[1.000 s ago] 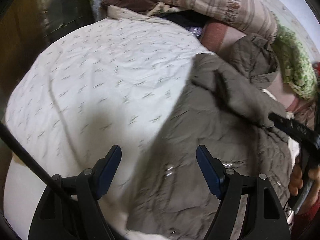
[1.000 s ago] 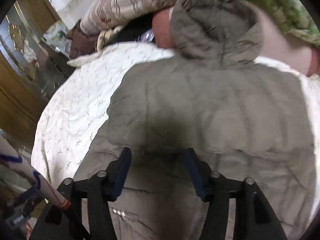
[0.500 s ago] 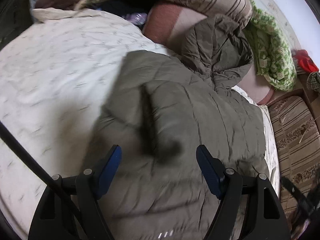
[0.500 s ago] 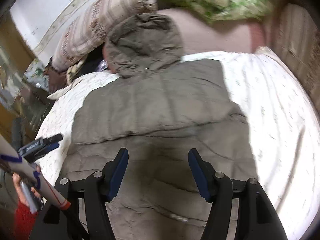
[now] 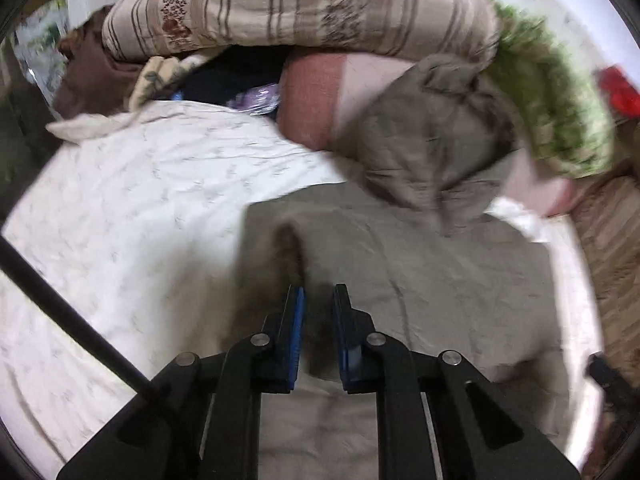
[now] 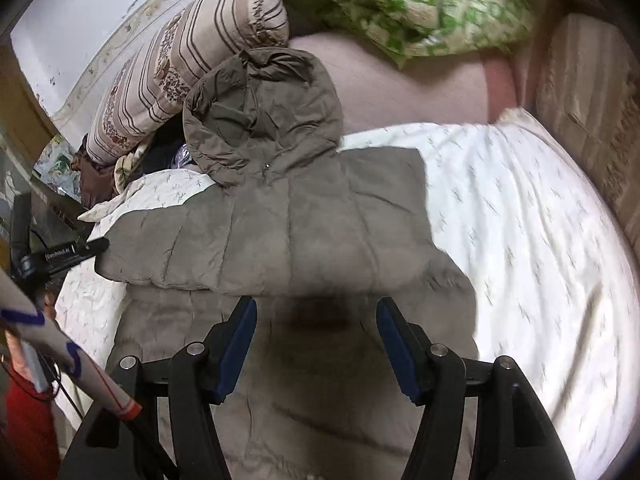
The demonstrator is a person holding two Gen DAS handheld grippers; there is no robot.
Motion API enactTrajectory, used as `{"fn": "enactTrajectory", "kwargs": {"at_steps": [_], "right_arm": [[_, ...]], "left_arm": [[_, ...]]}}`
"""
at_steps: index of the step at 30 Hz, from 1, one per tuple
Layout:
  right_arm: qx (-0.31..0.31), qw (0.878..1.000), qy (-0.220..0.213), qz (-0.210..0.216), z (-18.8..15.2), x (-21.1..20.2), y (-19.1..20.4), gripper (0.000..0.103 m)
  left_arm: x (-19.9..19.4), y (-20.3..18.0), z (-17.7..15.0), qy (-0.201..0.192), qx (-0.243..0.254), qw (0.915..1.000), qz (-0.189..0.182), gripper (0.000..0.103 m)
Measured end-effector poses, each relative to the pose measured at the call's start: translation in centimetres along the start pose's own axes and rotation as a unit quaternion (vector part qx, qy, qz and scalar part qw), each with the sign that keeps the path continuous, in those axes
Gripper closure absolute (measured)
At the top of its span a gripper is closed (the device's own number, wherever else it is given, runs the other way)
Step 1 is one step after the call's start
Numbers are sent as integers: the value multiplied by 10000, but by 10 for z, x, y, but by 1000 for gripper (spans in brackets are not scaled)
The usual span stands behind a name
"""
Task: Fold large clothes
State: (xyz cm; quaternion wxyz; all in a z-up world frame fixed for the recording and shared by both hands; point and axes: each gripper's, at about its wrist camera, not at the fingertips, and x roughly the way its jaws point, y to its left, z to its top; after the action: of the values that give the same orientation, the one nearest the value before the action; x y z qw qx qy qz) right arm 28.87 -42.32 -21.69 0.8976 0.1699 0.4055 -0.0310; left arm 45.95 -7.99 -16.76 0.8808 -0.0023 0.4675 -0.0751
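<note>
A grey-brown hooded puffer jacket [image 6: 304, 216] lies on the white patterned bed sheet [image 6: 520, 240], its hood [image 6: 260, 112] against the pillows. One sleeve is folded across the body. My left gripper [image 5: 318, 300] is nearly shut, pinching a raised fold of the jacket [image 5: 400, 264] between its blue pads. It also shows at the left edge of the right wrist view [image 6: 80, 252], at the jacket's left side. My right gripper [image 6: 316, 312] is open and empty, just above the jacket's lower body.
A striped pillow [image 6: 180, 64], a green patterned pillow [image 6: 408, 4] and a pink bolster [image 6: 400, 84] are piled at the head of the bed. Dark clothes [image 5: 236, 76] lie under the striped pillow. Wooden furniture [image 6: 24, 120] stands left of the bed.
My left gripper has swung from the bare sheet over the jacket and closed from wide open onto a fold. My right gripper has drawn back toward the hem and stays open.
</note>
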Motion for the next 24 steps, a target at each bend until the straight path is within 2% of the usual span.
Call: {"fn": "enactTrajectory", "kwargs": {"at_steps": [3,5,9,11,13,18,21,24], "right_arm": [[-61,9996,181,-188,14,39,8,36],[-37,9989,357,-304,19,66,10,36],[96,9957,792,-471,17,116,7,34],[81,9951,834,-532,17,128,7,26],[8,9942,871,-632,17,132,11,21],[-40,9956,633,-687,18,106,18,21],[-34,9967,507,-627,9,75,26,21],[59,9990,307,-330,-18,16,27,21]], "left_arm": [[47,12,-5,403,123,9970,644,89],[77,22,-14,721,95,9939,830,89],[93,35,-22,736,-202,9951,632,89],[87,38,-23,648,-264,9960,549,87],[73,39,-23,523,-285,9969,517,80],[18,37,-38,73,-324,9983,486,62],[-21,33,-60,-161,-365,9980,488,61],[-55,20,-87,-392,-302,9980,400,60]]}}
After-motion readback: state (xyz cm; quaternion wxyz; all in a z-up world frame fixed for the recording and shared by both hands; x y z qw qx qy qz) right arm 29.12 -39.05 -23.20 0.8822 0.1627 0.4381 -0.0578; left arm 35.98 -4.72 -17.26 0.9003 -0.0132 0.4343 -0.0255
